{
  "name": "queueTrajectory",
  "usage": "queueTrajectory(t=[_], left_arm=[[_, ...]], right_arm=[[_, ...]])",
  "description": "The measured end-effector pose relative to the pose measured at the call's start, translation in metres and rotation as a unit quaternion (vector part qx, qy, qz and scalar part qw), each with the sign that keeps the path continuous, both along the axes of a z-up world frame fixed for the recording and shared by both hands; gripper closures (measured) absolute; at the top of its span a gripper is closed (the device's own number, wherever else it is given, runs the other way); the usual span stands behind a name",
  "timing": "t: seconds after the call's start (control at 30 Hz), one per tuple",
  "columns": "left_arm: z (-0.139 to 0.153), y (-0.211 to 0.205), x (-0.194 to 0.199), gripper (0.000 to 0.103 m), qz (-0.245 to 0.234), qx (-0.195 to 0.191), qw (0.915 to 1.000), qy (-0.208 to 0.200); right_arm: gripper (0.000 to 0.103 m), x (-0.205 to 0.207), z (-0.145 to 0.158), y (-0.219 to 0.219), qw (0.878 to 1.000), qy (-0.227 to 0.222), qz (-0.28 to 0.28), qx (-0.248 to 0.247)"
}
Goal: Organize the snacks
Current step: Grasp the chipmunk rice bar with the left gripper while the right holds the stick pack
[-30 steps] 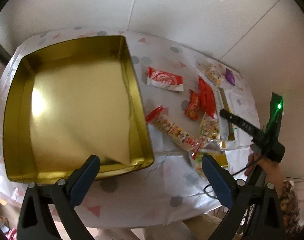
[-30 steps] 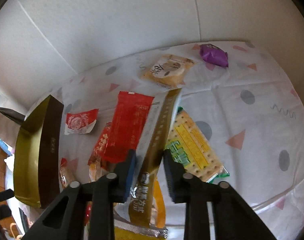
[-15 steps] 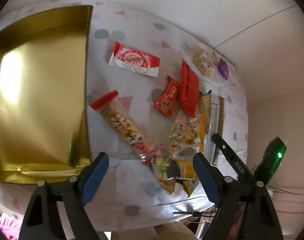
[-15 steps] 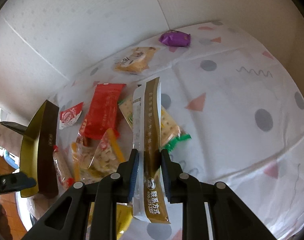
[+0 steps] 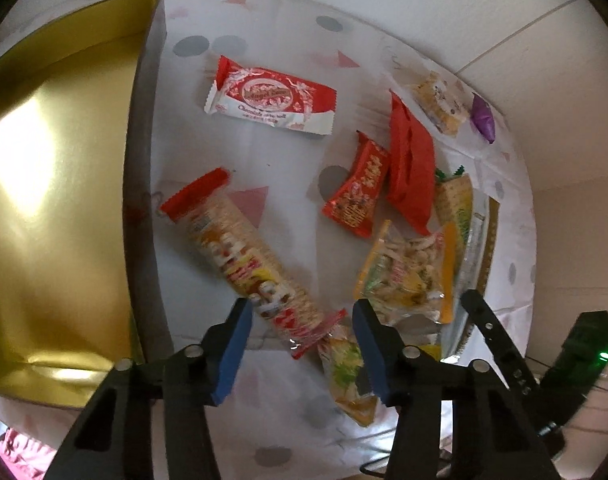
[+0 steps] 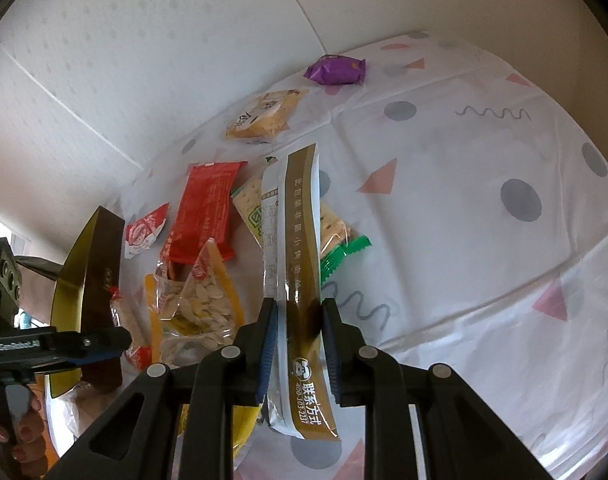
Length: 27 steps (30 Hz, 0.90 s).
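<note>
The left gripper (image 5: pixel 299 320) hangs right over the long cracker sleeve (image 5: pixel 239 252), its jaws closing with the sleeve's crimped near end between them, and the blue pads (image 5: pixel 235 344) are not yet pressing on it. That sleeve lies slantwise on the spotted tablecloth (image 5: pixel 263 136), just beside the outer wall of the gold box (image 5: pixel 63 184), which stands with nothing in it. Over on the other side, the right gripper (image 6: pixel 295 320) is clamped narrow on the brown-and-white sachet (image 6: pixel 299 240), which stands up from the jaws, its far end above the green-trimmed cracker pack (image 6: pixel 340 236). The sachet looks light and floppy, a thin film pack that would sag if pinched at a tip, so the grip well down its length seems sensible. The cracker sleeve is another matter: probably light but stiff along its run, brittle inside, with slick film. A pinch on the twisted tail alone risks it swinging or slipping; taking it across the body, just beyond the crimp, looks safer, and gently, since hard pressure could crack the biscuits. The seed bag (image 5: pixel 408 272), red packets (image 5: pixel 408 168) and purple candy (image 5: pixel 483 118) lie scattered beyond, well clear of the box.
</note>
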<state>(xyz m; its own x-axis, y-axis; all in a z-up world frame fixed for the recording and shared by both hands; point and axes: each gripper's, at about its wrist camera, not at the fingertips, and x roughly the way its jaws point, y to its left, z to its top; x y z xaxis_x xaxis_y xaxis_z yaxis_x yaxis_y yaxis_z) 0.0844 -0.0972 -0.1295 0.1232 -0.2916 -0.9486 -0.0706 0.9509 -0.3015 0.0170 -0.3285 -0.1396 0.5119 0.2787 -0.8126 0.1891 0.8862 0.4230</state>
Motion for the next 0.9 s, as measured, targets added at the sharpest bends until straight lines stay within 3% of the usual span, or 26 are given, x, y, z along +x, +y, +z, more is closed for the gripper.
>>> queueTrajectory(t=[0.17,0.23,0.37,0.4,0.43,0.47,0.57,0.67,0.9], left_arm=[[0.000,-0.008,0.004,0.075,-0.026,0.023,0.9989,-0.031],[0.001,-0.013,0.008,0.077,-0.040,0.043,0.9971,-0.048],[0.002,-0.012,0.016,0.073,-0.020,0.029,0.9982,-0.048],[0.002,-0.011,0.018,0.068,-0.013,0.024,0.9986,-0.046],[0.002,-0.011,0.019,0.054,-0.010,0.023,0.9986,-0.045],[0.002,-0.012,0.020,0.047,-0.010,0.031,0.9983,-0.049],[-0.001,-0.017,0.022,0.050,-0.019,0.051,0.9972,-0.051],[-0.008,-0.019,0.023,0.066,-0.031,0.063,0.9965,-0.045],[-0.001,-0.024,0.012,0.070,-0.075,0.066,0.9926,-0.070]], right_arm=[[0.081,0.000,0.000,0.000,1.000,-0.001,0.000,-0.001],[0.081,0.000,-0.001,0.001,1.000,-0.001,0.001,-0.001],[0.081,0.000,0.000,0.001,1.000,0.000,0.001,-0.002],[0.081,0.000,-0.001,0.001,1.000,0.000,0.000,-0.002],[0.081,0.000,-0.001,0.001,1.000,0.000,0.000,-0.002],[0.081,0.000,-0.001,0.001,1.000,0.000,0.000,-0.001],[0.081,0.000,-0.001,0.001,1.000,0.000,0.000,-0.002],[0.081,0.000,-0.002,0.001,1.000,0.001,-0.001,-0.001],[0.080,-0.001,-0.001,0.003,1.000,0.002,-0.001,-0.011]])
